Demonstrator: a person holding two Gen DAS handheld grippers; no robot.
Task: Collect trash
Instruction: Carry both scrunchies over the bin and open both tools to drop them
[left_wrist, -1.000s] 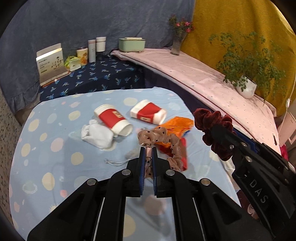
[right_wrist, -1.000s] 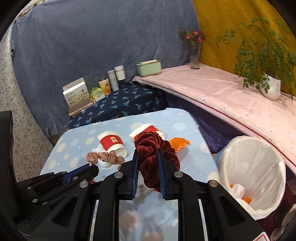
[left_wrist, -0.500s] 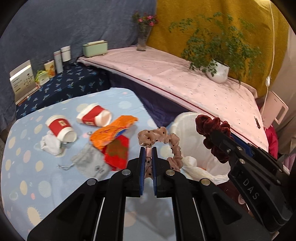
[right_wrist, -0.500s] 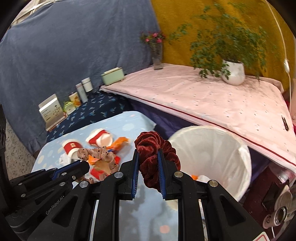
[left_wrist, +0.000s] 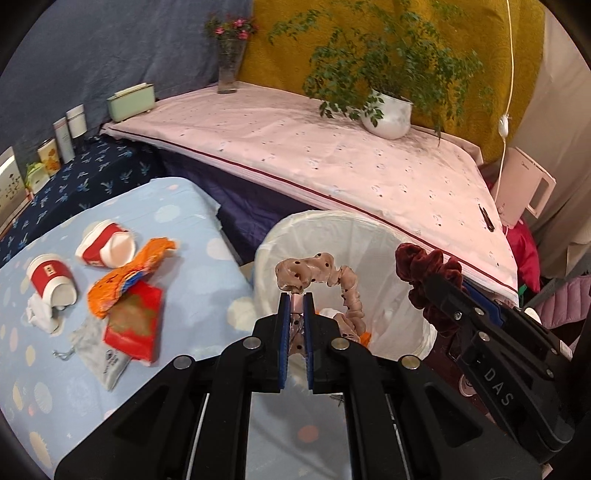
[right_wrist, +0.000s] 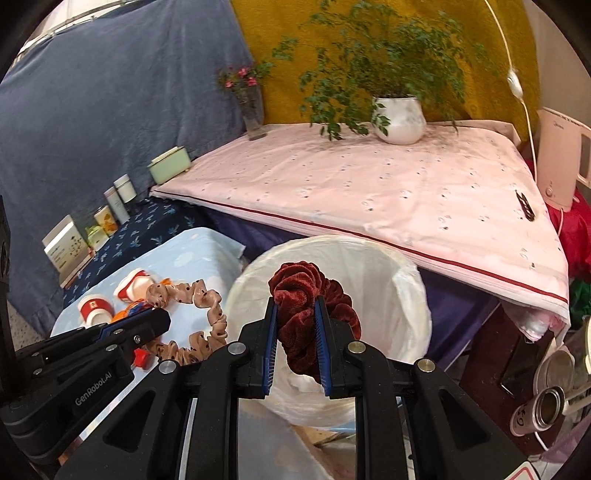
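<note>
Bin (left_wrist: 369, 236), white-lined, sits at twelve o'clock from both my grippers, its contents mostly hidden behind them. My right gripper (right_wrist: 295, 314) pinches the maroon scrunchie (right_wrist: 310, 295) over it; my left gripper (left_wrist: 295, 302) clamps the tan dotted scrunchie (left_wrist: 325, 269), looping toward one o'clock.

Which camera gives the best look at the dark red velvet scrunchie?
The right wrist view: the dark red velvet scrunchie sits centred, pinched between that gripper's jaws, over the white-lined trash bin. The left wrist view shows it only sideways, partly hidden.
</note>
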